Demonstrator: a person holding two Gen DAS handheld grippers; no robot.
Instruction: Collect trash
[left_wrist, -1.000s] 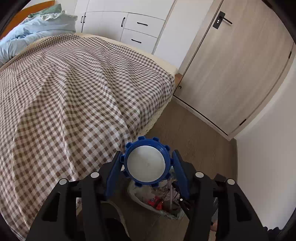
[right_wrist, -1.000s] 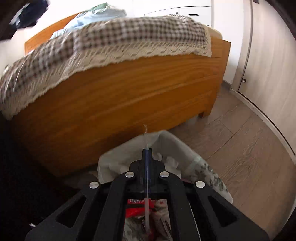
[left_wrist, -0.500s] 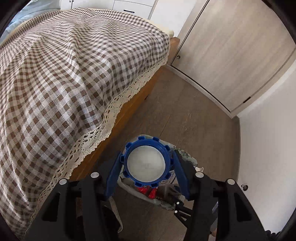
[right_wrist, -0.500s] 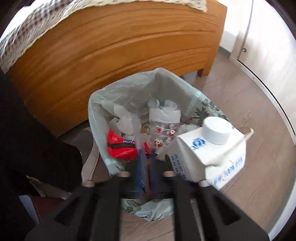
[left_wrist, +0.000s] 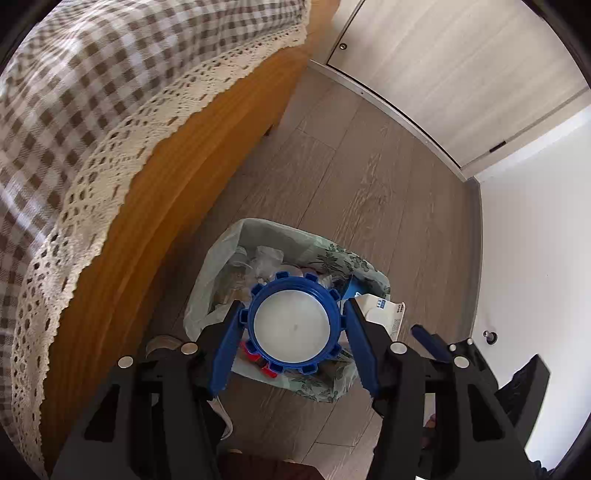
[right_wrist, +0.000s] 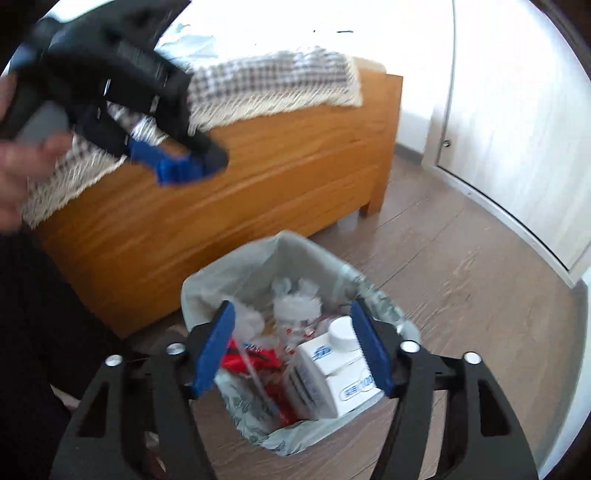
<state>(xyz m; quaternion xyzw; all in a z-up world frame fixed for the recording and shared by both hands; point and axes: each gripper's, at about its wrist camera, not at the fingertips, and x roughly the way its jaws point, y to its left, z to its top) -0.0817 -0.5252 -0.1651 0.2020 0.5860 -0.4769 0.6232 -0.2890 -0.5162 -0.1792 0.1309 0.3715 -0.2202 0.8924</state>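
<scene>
Both tools show rightward: left tool (right_wrist: 177, 171) gripping lid (left_wrist: 293, 326), right tool (right_wrist: 291, 347) opening, empty.

Wooden bed (left_wrist: 192, 155), checked bedspread (left_wrist: 74, 92), floor (left_wrist: 388, 206).

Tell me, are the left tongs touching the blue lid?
Touching. The left wrist view shows the left tongs squeezing the blue lid from both sides above the trash bin.
</scene>
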